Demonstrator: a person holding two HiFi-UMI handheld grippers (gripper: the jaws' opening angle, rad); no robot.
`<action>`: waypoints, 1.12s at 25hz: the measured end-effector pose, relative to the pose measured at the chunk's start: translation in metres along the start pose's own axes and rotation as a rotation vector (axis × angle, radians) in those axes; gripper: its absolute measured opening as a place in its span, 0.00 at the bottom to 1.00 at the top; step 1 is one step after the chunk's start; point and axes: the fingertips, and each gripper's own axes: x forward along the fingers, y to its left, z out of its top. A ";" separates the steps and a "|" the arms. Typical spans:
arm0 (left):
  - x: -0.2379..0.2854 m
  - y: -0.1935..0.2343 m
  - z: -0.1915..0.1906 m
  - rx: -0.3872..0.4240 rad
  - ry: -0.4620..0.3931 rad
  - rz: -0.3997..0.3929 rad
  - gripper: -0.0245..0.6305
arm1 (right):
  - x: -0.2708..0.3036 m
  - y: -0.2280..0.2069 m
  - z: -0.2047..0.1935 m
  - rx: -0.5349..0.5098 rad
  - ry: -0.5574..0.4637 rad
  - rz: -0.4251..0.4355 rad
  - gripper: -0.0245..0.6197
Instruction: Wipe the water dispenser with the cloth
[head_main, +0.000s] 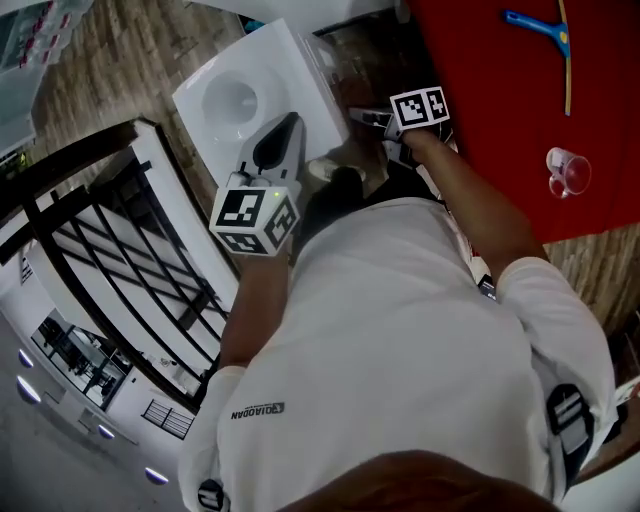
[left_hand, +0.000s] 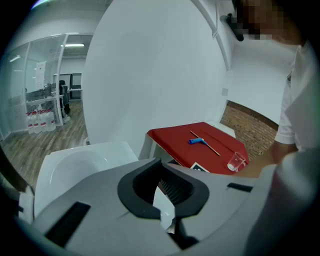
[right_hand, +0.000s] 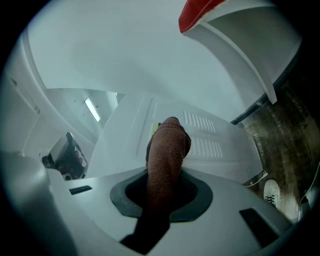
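The left gripper (head_main: 288, 128) hovers over the top of the white water dispenser (head_main: 250, 95), its jaws together on nothing. Further right, beside the red worktop's (head_main: 480, 60) left edge, the right gripper (head_main: 370, 118) is clamped on the brown cloth (right_hand: 167, 150). The cloth's end points at the dispenser's vented panel, though contact cannot be confirmed. Wiping seems under way, but how much is done cannot be told.

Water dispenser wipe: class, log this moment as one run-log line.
right tool: shut on brown cloth | cloth: against water dispenser side panel | left tool: empty, by dispenser top
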 end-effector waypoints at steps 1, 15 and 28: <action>0.003 -0.002 0.001 0.006 0.006 -0.006 0.03 | 0.001 -0.005 0.001 0.000 0.007 -0.008 0.12; 0.015 -0.006 -0.022 -0.005 0.069 0.003 0.03 | 0.020 -0.101 -0.011 0.038 0.045 -0.155 0.12; 0.017 0.012 -0.021 -0.035 0.071 0.045 0.03 | 0.042 -0.159 -0.010 0.057 0.110 -0.309 0.12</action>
